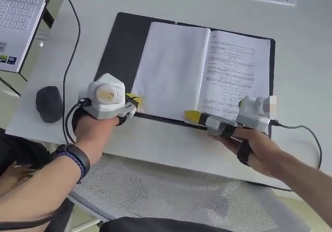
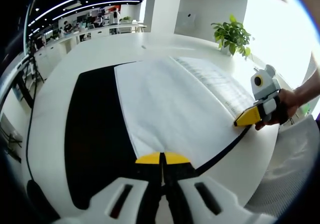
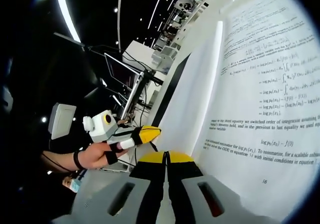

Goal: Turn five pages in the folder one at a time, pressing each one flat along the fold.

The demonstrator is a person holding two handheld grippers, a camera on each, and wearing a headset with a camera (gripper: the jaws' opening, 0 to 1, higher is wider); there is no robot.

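Pressed tight together at the left gripper, tips at the lower left corner of the blank page; can't tell whether pinching paper. Clamped together too on the right gripper, down by the fold, body hiding the near right corner of the folder. Spread flat along the tabletop front edge. Laptop cut off, far left corner.

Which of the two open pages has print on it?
The right page, beside the right claw: it carries lines of text and formulas. The left page is blank white.
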